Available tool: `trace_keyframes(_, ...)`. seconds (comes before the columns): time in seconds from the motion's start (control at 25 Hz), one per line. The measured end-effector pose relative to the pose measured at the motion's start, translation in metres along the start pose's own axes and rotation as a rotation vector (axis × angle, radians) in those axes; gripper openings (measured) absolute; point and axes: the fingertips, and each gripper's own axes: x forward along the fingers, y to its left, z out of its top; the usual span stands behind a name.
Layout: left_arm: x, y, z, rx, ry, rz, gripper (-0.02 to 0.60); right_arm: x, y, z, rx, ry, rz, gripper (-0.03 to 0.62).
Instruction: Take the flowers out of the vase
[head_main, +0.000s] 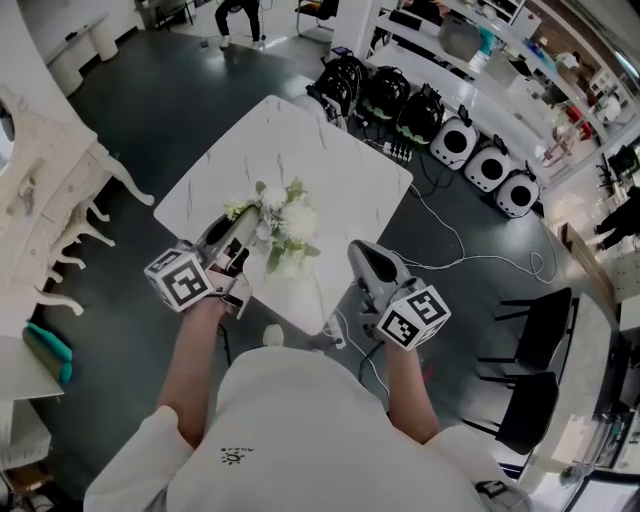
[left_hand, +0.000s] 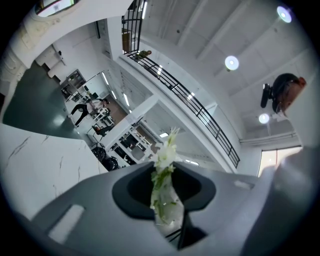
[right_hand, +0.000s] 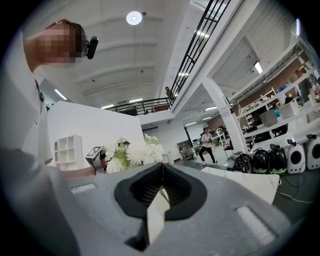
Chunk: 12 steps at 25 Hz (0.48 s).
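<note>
Your left gripper (head_main: 244, 234) has its jaws clamped on the 1 bunch of white and green flowers (head_main: 286, 222), held over the white marble-look square table (head_main: 300, 130) by its near-left edge, its long axis running past the jaw tips toward the table's middle. Your right gripper (head_main: 358, 252), jaws together, hangs off the near-right edge. Past the far-right edge stand 3 black bags (head_main: 385, 92) and 3 round white machines (head_main: 490, 166).

Head view steeply down over the table (head_main: 330, 150), both gripper views near-level, close, sharing the flowers (left_hand: 165, 152).
</note>
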Motion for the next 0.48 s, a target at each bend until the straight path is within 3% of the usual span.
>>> trace_keyframes(0.48,0.0,-0.026,0.016,-0.021,-0.028,-0.045,0.08,-0.007,0.001,0.007,-0.004,-0.01,0.007,0.002)
